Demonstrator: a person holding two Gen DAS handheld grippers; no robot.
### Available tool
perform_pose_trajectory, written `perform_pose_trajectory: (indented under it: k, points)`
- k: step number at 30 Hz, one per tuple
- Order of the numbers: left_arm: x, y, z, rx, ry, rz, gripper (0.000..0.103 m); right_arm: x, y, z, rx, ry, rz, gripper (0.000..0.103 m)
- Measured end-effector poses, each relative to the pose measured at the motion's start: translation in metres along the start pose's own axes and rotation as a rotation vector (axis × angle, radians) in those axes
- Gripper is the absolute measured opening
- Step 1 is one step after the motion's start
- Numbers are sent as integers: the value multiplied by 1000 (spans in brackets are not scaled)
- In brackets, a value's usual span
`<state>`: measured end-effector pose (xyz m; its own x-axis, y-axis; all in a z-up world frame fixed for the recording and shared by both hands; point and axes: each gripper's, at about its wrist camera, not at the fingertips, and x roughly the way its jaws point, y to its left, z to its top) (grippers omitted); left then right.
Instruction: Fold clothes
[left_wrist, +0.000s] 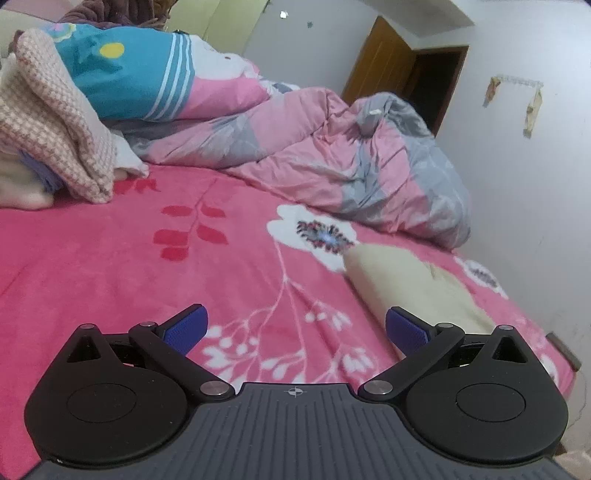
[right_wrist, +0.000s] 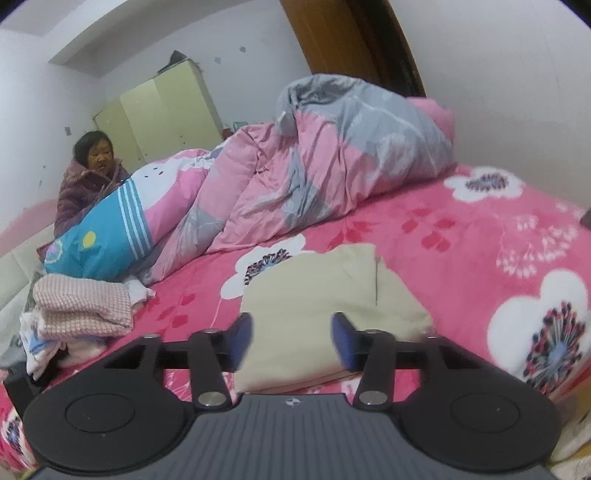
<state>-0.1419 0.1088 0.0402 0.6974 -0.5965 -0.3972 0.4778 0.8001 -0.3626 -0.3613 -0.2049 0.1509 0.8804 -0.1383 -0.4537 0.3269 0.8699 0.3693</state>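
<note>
Left wrist view: the left tongs (left_wrist: 296, 326) hang above the pink flowered bed (left_wrist: 110, 266) with their blue pads spread wide apart and nothing between them. A beige garment (left_wrist: 413, 284) lies on the bed ahead and to the right, partly behind the right-hand pad; it looks like a flat, compact bundle, though the blur there makes its edges hard to read. At the far left sits a stack of clothes (left_wrist: 51, 147), topped by a pink knit piece that droops over the side. A rumpled pink and grey quilt (left_wrist: 332, 155) is pushed up toward the wall, which leaves the near half of the bed free as a folding surface.

Right wrist view: the right tongs (right_wrist: 291, 341) hover low over the beige garment (right_wrist: 314, 295), pads apart with a gap between them and gripping nothing. From here the garment reads as a squared-off rectangle with layered edges at its near side, so it appears to lie folded already. The stack of clothes (right_wrist: 81, 310) rests to the left near the bed's edge, probably where finished pieces are collected. Behind the quilt (right_wrist: 332, 155) a person (right_wrist: 88, 184) in a purple padded jacket sits at the far side.
</note>
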Motion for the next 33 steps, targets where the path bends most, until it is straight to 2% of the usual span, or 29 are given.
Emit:
perform_pose_trajectory:
  k: [3, 6, 9, 11, 13, 15, 16, 19, 21, 24, 27, 28, 29, 31, 32, 33]
  points:
    - [7, -11, -8, 54, 32, -4, 103, 15, -3, -15, -38, 21, -8, 67]
    - [23, -37, -9, 145, 44, -8, 103, 41, -2, -30, -139, 42, -41, 67]
    - [40, -65, -6, 242, 26, -35, 103, 66, 7, -31, -293, 43, -69, 64]
    - [52, -83, -4, 307, 4, -63, 103, 80, 15, -27, -422, 28, -74, 56]
    - [62, -93, -14, 363, 8, -75, 103, 94, 24, -23, -555, 10, -77, 53]
    - [72, -102, -24, 419, 12, -87, 103, 107, 21, -22, -608, 17, -63, 51]
    - [77, -106, -30, 446, 15, -93, 103, 114, 16, -21, -604, 28, -53, 51]
    - [93, -120, -45, 530, 21, -112, 103, 147, -19, -33, -508, 139, -38, 50]
    - [96, -122, -45, 537, 33, -125, 103, 157, -35, -38, -445, 161, -19, 50]
    - [92, -118, -32, 501, 63, -144, 103, 147, -38, -20, -365, 168, -1, 43]
    - [81, -119, -23, 482, 30, -163, 103, 128, -34, -7, -359, 81, 29, 43]
    - [80, -120, -20, 481, 15, -175, 103, 132, -35, -9, -362, 83, 29, 43]
    - [84, -122, -21, 487, 26, -197, 103, 138, -37, -14, -367, 97, 22, 43]
    - [101, -125, -27, 505, 114, -235, 101, 151, -43, -28, -396, 114, 14, 44]
    - [108, -125, -29, 498, 160, -230, 101, 157, -47, -36, -411, 122, 11, 44]
    - [108, -123, -27, 473, 174, -234, 100, 156, -45, -32, -415, 124, 0, 43]
